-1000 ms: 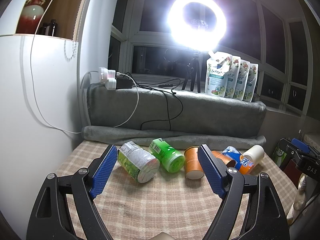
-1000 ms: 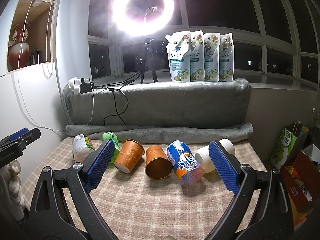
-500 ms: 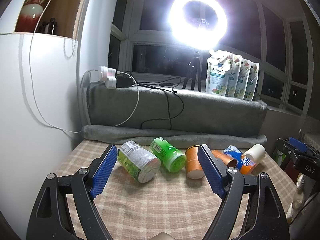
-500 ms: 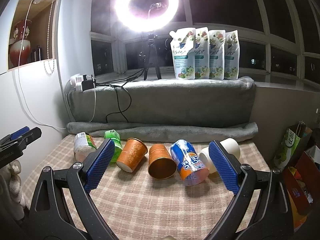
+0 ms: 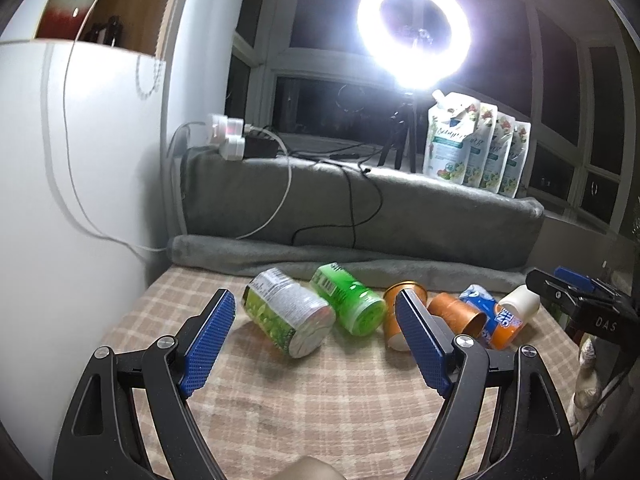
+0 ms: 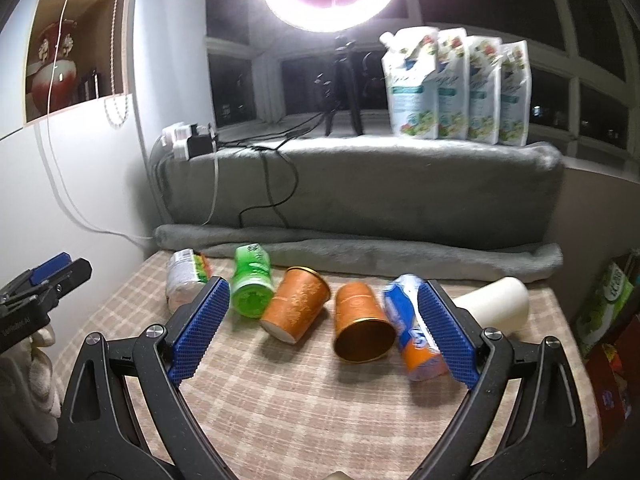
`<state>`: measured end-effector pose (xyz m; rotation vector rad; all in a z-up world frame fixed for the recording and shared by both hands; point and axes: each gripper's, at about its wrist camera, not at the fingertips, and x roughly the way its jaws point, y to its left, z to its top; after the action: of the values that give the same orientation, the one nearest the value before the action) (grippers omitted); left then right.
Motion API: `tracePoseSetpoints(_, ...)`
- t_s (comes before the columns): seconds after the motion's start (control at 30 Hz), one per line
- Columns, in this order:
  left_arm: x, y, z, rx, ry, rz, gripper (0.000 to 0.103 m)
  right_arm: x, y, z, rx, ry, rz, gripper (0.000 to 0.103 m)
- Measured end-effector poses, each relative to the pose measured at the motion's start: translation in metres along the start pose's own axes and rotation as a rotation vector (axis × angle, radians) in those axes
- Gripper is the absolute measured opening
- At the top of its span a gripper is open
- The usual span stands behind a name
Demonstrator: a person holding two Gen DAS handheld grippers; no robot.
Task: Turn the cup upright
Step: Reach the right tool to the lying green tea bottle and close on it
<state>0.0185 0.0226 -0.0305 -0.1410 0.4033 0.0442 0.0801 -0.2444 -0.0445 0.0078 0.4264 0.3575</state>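
Note:
Several cups lie on their sides in a row on the checked tablecloth (image 6: 304, 408). From left: a green-white labelled cup (image 5: 286, 320), a bright green cup (image 5: 352, 304), an orange patterned cup (image 6: 296, 304), a copper cup (image 6: 360, 328) with its mouth towards me, a blue-orange cup (image 6: 416, 336) and a white cup (image 6: 496, 304). My left gripper (image 5: 312, 344) is open, above the cloth, in front of the green-white cup. My right gripper (image 6: 324, 328) is open, in front of the orange and copper cups. Neither holds anything.
A rolled grey blanket (image 6: 360, 248) lines the back of the table below a grey padded ledge (image 6: 360, 184) with cables, a power strip (image 5: 236, 140), a ring light (image 5: 412, 32) on a tripod and several pouches (image 6: 452, 88). A white wall (image 5: 80, 200) stands left. Bags (image 6: 604, 300) sit right.
Both grippers have moved forward towards the cups, which look larger and nearer. The right view has dropped and tilted towards the table. Both stay open.

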Motion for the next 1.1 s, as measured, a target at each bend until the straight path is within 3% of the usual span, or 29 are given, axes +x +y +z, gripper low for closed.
tracePoseSetpoints(0.33,0.011,0.025,-0.018,-0.048,0.099,0.011,0.082,0.072,0.016,0.02,-0.001,0.182,0.183,0.096)
tracePoseSetpoints(0.63,0.011,0.047,-0.03,-0.093,0.145,0.032,0.082,0.158,0.05,0.034,-0.043,0.395,0.301,0.086)
tracePoseSetpoints(0.87,0.009,0.059,-0.033,-0.117,0.149,0.053,0.082,0.217,0.065,0.032,-0.046,0.549,0.309,0.074)
tracePoseSetpoints(1.1,0.009,0.068,-0.034,-0.137,0.153,0.063,0.082,0.266,0.077,0.032,-0.057,0.66,0.299,0.072)
